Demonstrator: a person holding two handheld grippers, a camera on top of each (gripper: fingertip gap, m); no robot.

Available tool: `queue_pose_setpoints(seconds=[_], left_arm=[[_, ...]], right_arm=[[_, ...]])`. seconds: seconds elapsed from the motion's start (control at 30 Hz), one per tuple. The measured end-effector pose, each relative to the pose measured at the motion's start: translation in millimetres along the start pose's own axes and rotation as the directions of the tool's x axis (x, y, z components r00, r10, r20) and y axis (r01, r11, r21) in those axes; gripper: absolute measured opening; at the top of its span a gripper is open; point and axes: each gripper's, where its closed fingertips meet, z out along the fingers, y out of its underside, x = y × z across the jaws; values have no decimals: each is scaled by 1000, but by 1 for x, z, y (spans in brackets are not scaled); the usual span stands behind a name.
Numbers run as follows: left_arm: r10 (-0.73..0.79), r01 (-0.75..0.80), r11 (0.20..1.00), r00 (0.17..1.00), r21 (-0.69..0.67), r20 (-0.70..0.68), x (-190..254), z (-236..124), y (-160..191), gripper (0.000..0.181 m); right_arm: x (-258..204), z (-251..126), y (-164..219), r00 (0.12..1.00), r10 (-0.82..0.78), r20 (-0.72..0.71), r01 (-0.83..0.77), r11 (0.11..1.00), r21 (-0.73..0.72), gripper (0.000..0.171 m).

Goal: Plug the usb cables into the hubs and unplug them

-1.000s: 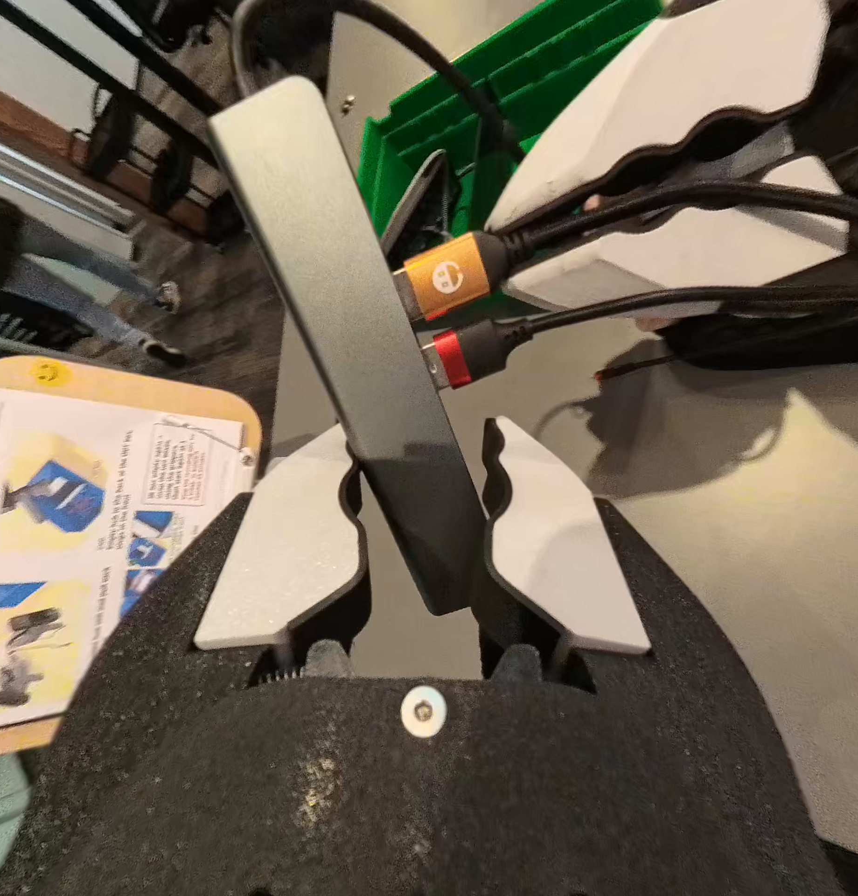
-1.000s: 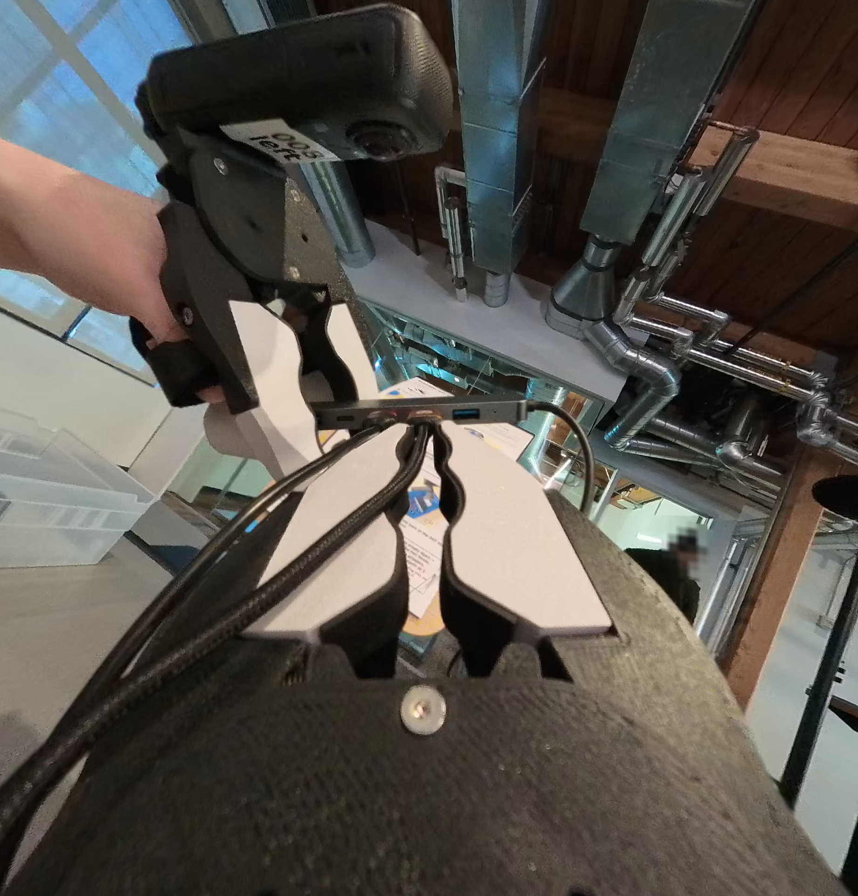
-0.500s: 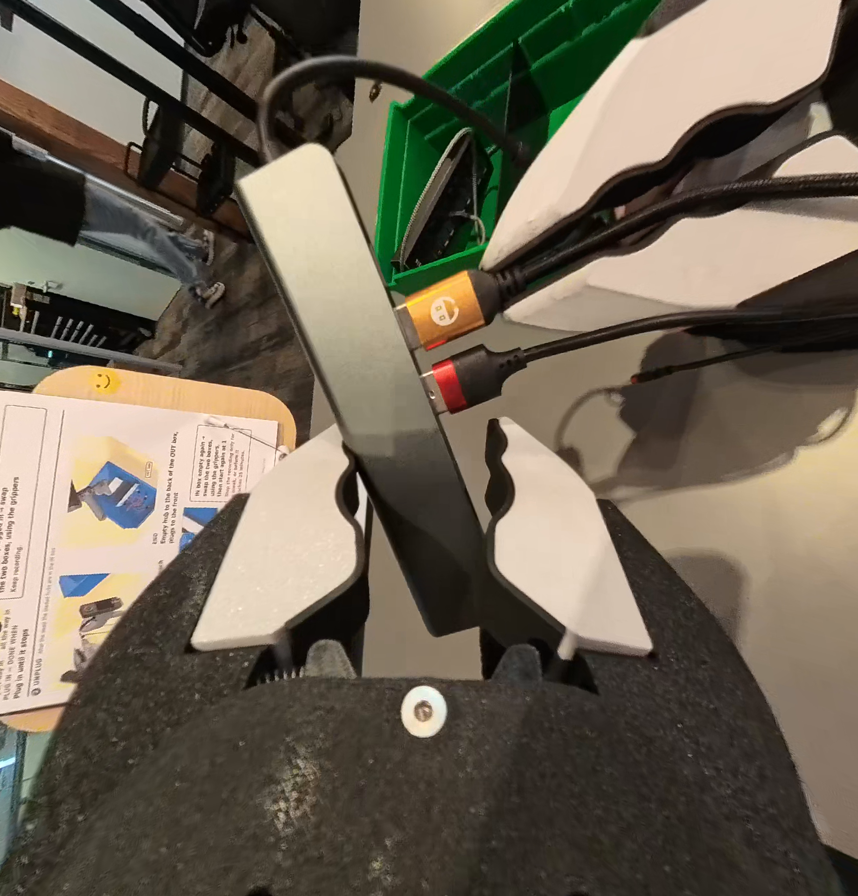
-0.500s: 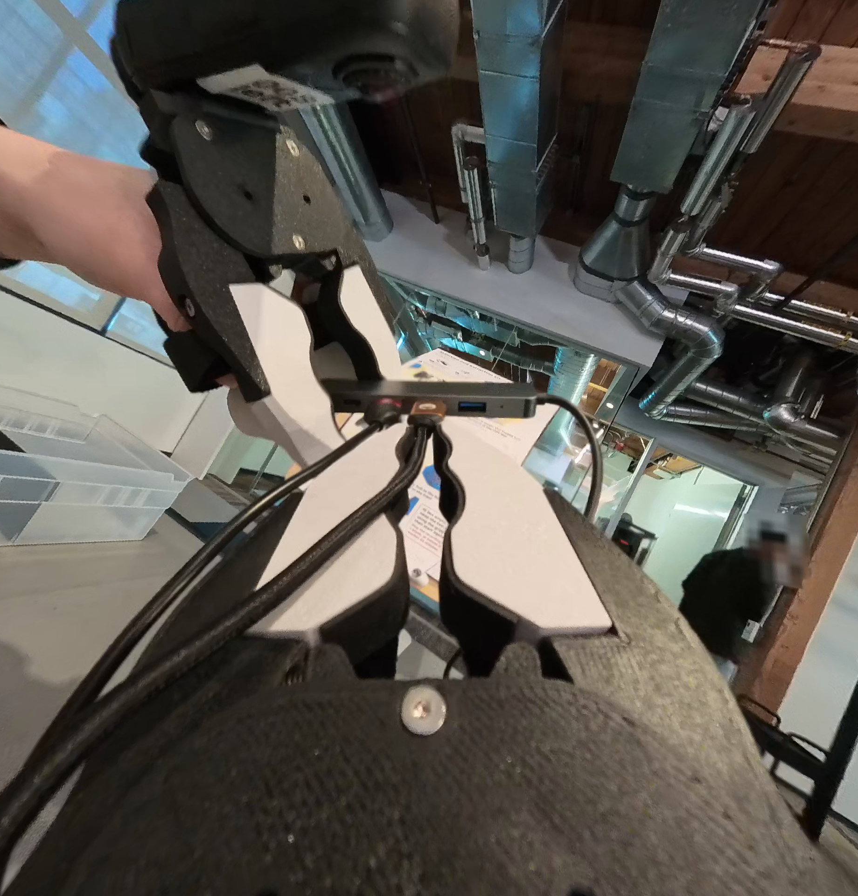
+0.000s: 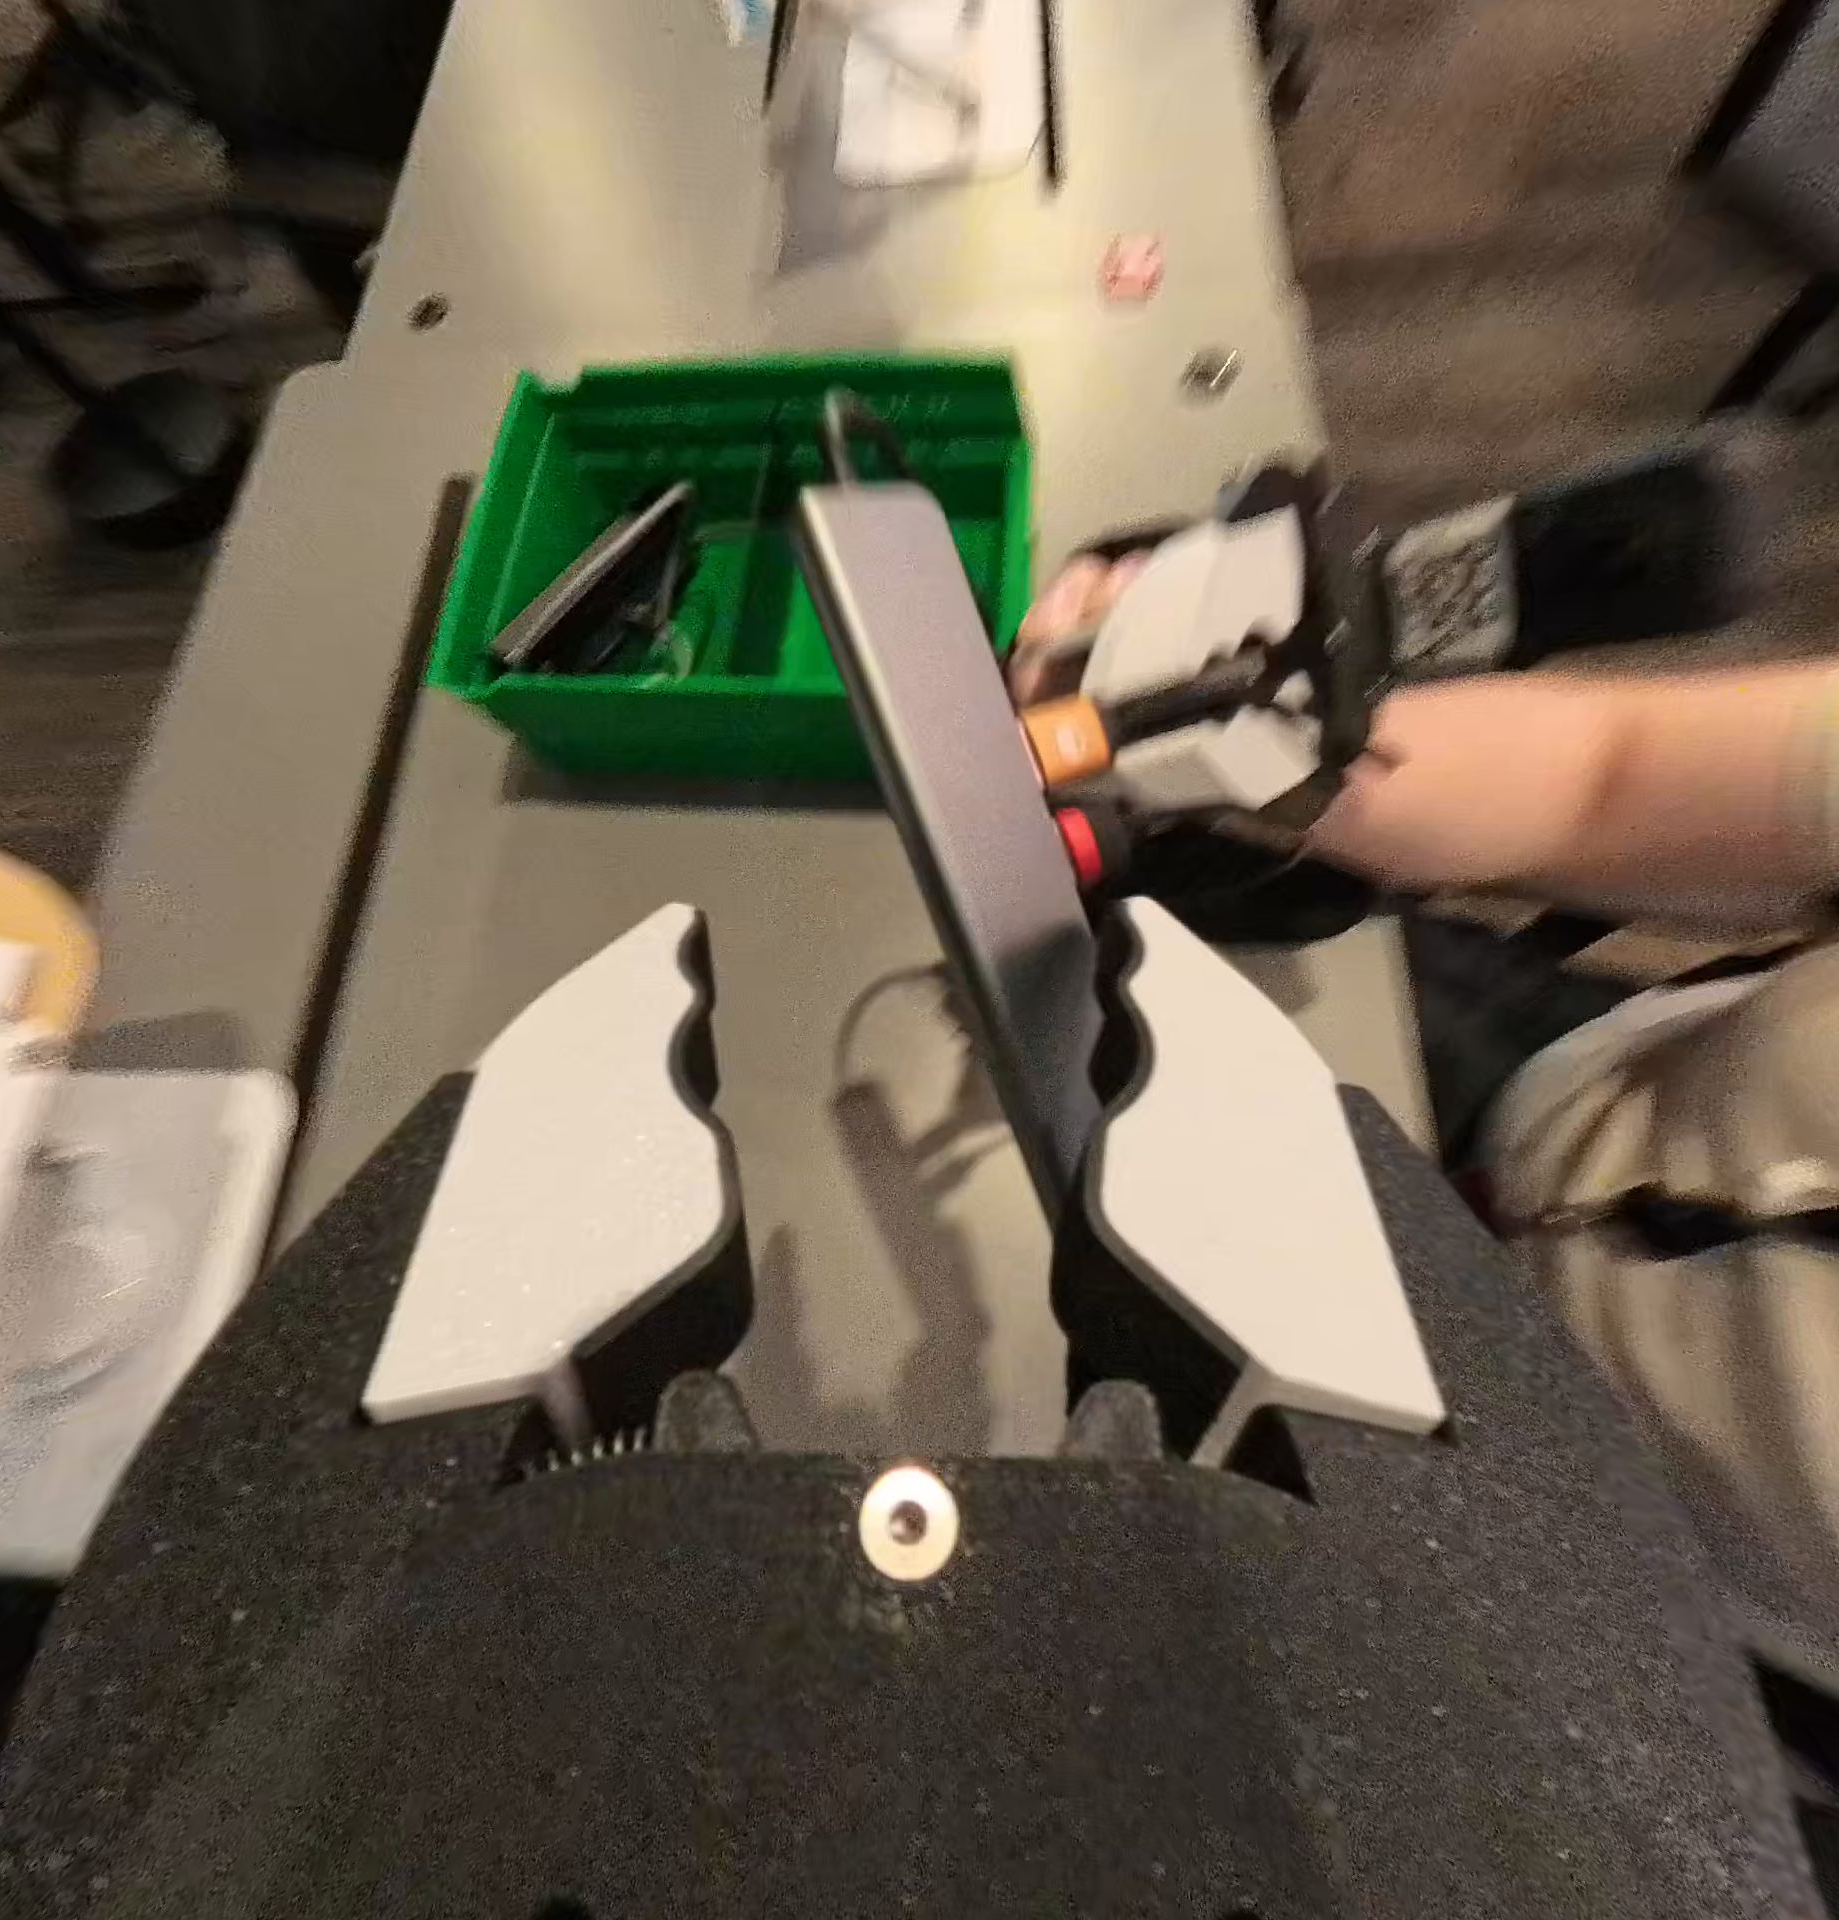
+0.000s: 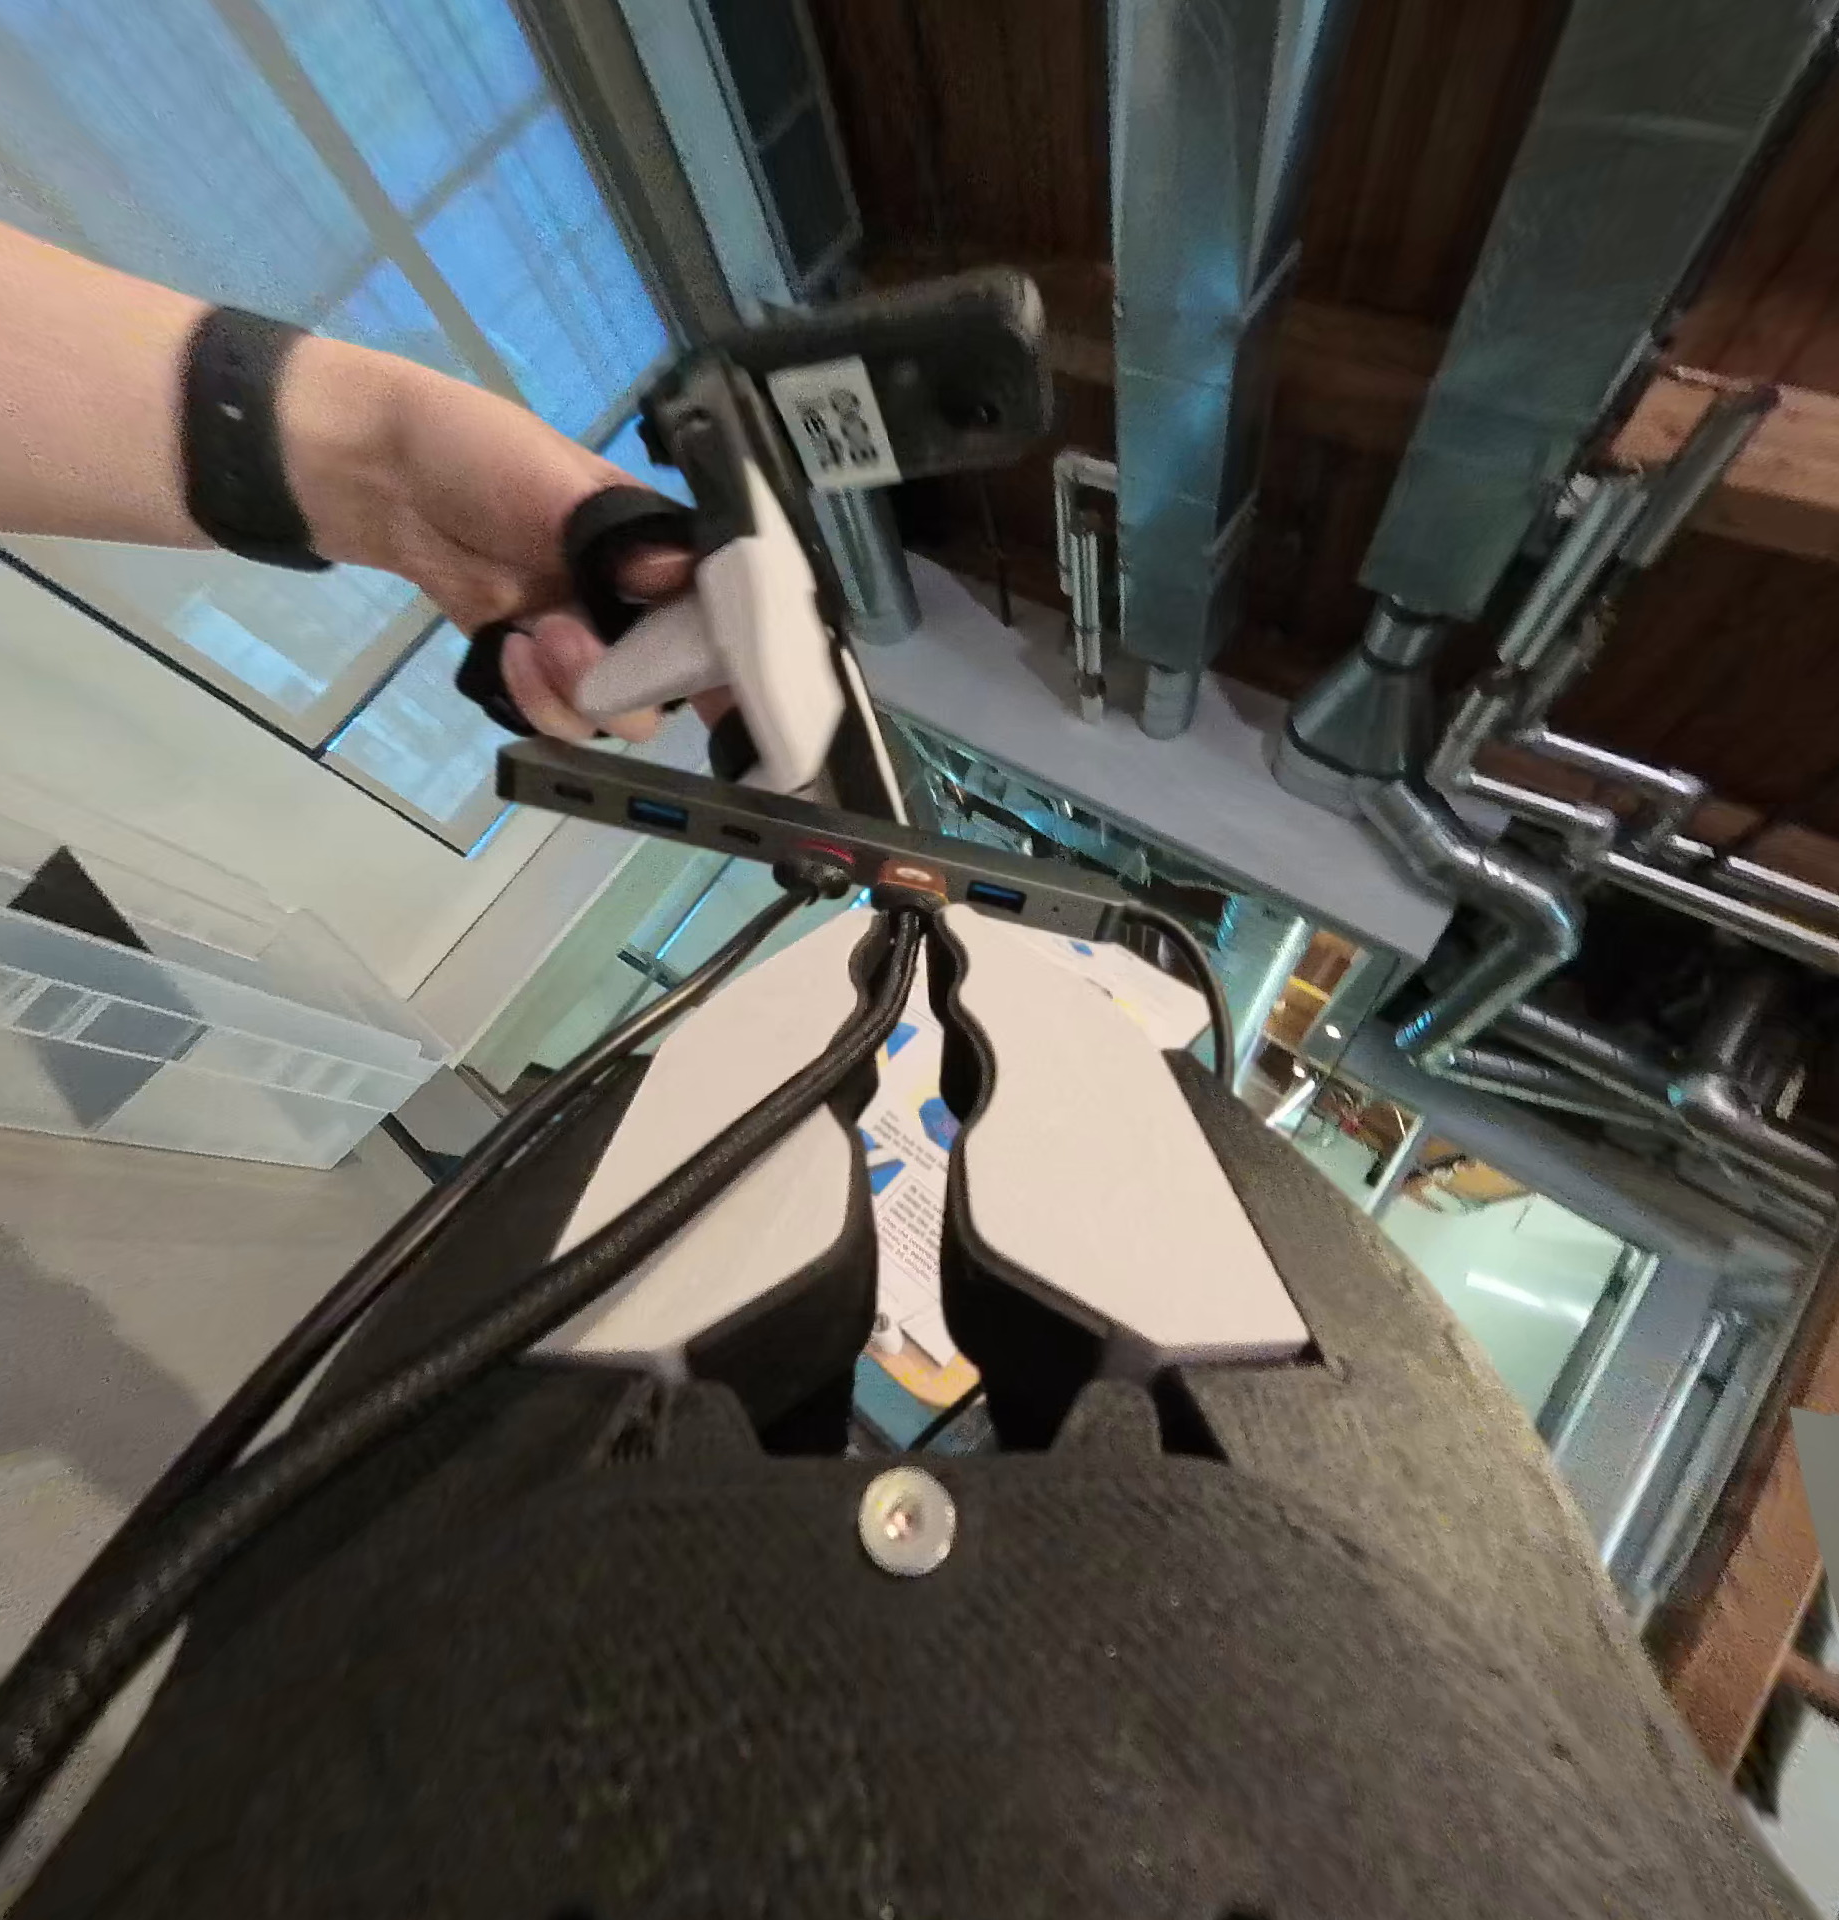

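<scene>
Nearest the camera, the left claw (image 5: 910,914) had let go. Half a second earlier its two fingers pinched the dark grey hub (image 5: 956,790) between them; now they stood wide apart. The hub leaned only against the inner edge of the claw's right-hand finger, with an open gap to the other finger. The hub ran forward and slightly left from that finger, its far end reaching over the green bin (image 5: 749,582) straight ahead. Before, that bin sat up and to the right in a tilted view. On the hub's right edge, just past the fingertip, the red plug (image 5: 1079,836) and then the orange plug (image 5: 1069,740) were seated as before.

The right claw (image 6: 920,930) had not changed its grip: its fingers remained clenched on the braided cable (image 6: 479,1340) just behind the orange plug. The smooth cable (image 6: 541,1122) from the red plug passed outside its left finger. In the right wrist view, the hub lay crosswise beyond the fingertips, sloping down to the right. More of its port edge showed than earlier. Beyond it, one white finger of the left claw met the hub's top face, held by a hand (image 6: 458,520). In the bin lay a second dark hub (image 5: 593,592), blurred.
</scene>
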Motion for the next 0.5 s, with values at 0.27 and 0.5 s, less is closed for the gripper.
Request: queue_pose_setpoints(seconds=[0.27,0.5], left_arm=[[-275,284,957,842,-51,-464,34,9,-4,19],[-299,332,942,783,-40,-545,41,10,-11,10]], right_arm=[[-10,-3,-13,996,-66,60,62,995,75,7],[-7,-4,-12,997,-68,42,64,994,89,8]])
